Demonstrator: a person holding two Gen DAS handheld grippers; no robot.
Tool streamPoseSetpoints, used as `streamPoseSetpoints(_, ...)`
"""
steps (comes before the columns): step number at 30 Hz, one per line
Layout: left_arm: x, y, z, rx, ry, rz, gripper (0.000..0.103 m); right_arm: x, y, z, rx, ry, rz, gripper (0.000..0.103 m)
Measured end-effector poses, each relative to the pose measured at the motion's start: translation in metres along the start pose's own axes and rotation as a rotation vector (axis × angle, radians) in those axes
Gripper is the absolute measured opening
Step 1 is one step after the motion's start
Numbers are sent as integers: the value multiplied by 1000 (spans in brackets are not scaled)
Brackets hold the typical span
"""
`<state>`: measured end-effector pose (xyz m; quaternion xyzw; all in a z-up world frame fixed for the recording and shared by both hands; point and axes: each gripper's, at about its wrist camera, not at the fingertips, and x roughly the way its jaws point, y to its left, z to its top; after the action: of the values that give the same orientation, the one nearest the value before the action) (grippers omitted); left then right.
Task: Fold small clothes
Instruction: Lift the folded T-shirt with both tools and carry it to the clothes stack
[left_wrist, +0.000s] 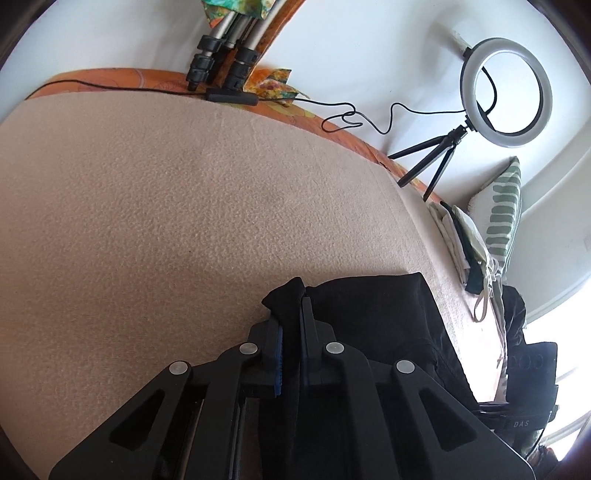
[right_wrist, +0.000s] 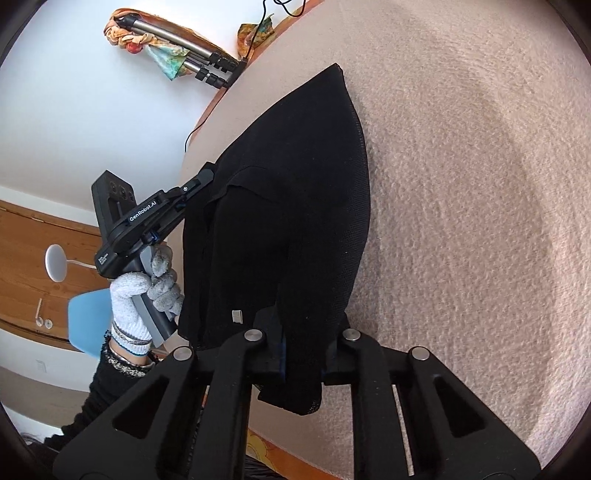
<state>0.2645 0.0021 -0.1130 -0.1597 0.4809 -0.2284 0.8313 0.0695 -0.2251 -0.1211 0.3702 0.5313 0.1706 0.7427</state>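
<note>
Left gripper (left_wrist: 291, 332), jaws closed on a bunched corner of the black garment (left_wrist: 373, 317); the rest of the cloth spreads to the right over the beige blanket (left_wrist: 166, 206). Right gripper (right_wrist: 303, 354), jaws clamped on another edge of the garment (right_wrist: 291, 206), which lies draped on the blanket (right_wrist: 480, 184), its long axis running away from the jaws and narrowing to a point at the far end.

Only the right wrist view shows the left gripper (right_wrist: 201, 181) from outside, gripping the garment's left edge, and the gloved left hand (right_wrist: 147, 291) wrapped round its handle, wrist below and fingers curled. Only the left wrist view shows the ring light (left_wrist: 506, 92) on its small tripod, a striped pillow (left_wrist: 504, 214) and a stack of folded cloth (left_wrist: 461, 243) at the blanket's right edge. Tripod legs (left_wrist: 221, 48) stand beyond the far edge in both views.
</note>
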Motion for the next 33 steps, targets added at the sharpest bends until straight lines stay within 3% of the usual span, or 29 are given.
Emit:
streamPoseSetpoints(5, -15, -16, 1, 68, -62, 34, 5, -9, 28, 1, -139, -48, -132, 9)
streamPoseSetpoints(17, -42, -75, 8, 222, -164, 15, 4, -38, 67, 4, -321, -141, -276, 9)
streamPoseSetpoints(33, -19, -193, 39, 349, -213, -124, 4, -148, 32, 26, -358, -297, -426, 9)
